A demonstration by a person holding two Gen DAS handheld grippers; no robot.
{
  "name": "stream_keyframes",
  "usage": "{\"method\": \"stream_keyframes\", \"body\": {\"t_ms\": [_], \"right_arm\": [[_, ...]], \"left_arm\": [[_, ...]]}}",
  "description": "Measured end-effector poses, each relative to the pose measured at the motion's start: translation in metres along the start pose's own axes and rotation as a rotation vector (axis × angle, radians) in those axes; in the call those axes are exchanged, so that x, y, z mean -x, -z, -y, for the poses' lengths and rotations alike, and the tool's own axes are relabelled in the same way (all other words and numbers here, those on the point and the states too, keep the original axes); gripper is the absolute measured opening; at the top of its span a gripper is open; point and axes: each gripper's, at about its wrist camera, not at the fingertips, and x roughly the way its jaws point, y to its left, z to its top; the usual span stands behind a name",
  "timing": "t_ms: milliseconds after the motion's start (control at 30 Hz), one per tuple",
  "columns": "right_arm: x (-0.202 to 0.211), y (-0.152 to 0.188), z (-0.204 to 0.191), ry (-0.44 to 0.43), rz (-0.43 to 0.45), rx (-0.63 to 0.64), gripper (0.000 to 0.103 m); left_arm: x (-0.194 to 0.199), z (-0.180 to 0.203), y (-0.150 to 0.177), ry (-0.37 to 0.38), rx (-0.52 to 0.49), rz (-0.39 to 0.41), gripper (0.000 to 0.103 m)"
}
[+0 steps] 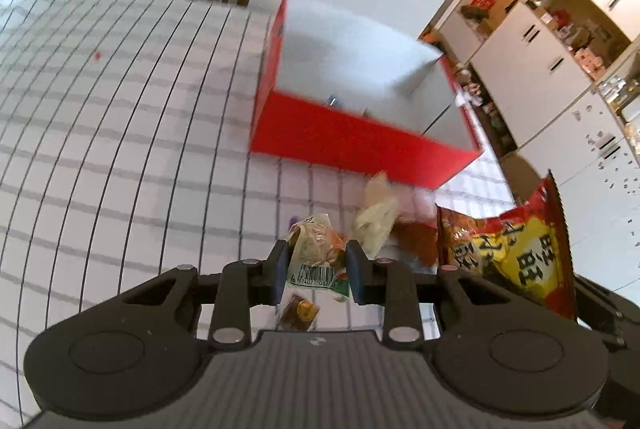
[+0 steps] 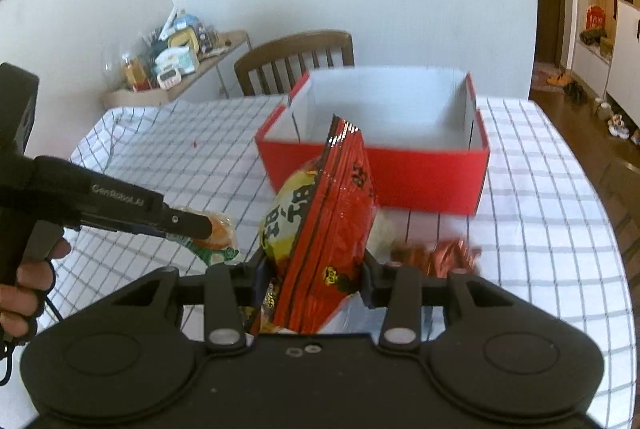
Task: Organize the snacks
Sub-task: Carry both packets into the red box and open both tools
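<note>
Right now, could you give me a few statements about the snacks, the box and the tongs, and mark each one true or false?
1. The left tongs are shut on a small packet with a barcode. True.
2. The right tongs hold nothing. False: they are shut on a red and yellow bag.
3. The red box has its lid on. False: it stands open, its white inside showing.
4. The box sits on a checked tablecloth. True.
5. All the snacks are already in the box. False: a pale packet and other wrapped snacks lie on the cloth before it.
</note>
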Motion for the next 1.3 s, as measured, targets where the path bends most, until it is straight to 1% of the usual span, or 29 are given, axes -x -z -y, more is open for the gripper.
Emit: {"method": "stream_keyframes", "body": {"t_ms": [133, 300, 433, 600, 700, 867, 1000, 1300], "right_arm": [[-0.001, -0.024, 0.008, 0.014, 0.039, 0.014, 0.042], [-0.008, -0.055, 0.021, 0.033, 0.078, 0.021, 0.042], [-0.015, -0.074, 0.031, 0.046, 0.096, 0.022, 0.042], [-0.027, -0.095, 0.045, 0.059, 0.098, 0.019, 0.042], [-0.04, -0.106, 0.05, 0.075, 0.092, 0.022, 0.042], [-0.07, -0.122, 0.06, 0.104, 0.06, 0.02, 0.042], [-0.094, -0.126, 0.07, 0.122, 0.02, 0.012, 0.042], [-0.144, -0.125, 0.096, 0.132, -0.077, -0.043, 0.042]], "left_arm": [[0.006, 0.014, -0.023, 0.018, -0.019, 0.038, 0.03], [0.007, 0.031, -0.052, 0.015, -0.043, 0.075, 0.03], [0.009, 0.044, -0.074, 0.003, -0.077, 0.107, 0.03], [-0.002, 0.057, -0.1, -0.027, -0.104, 0.124, 0.03], [-0.016, 0.061, -0.116, -0.057, -0.112, 0.119, 0.03], [-0.042, 0.064, -0.136, -0.085, -0.115, 0.096, 0.03], [-0.067, 0.067, -0.145, -0.134, -0.138, 0.078, 0.03], [-0.122, 0.063, -0.154, -0.202, -0.121, 0.002, 0.03]]}}
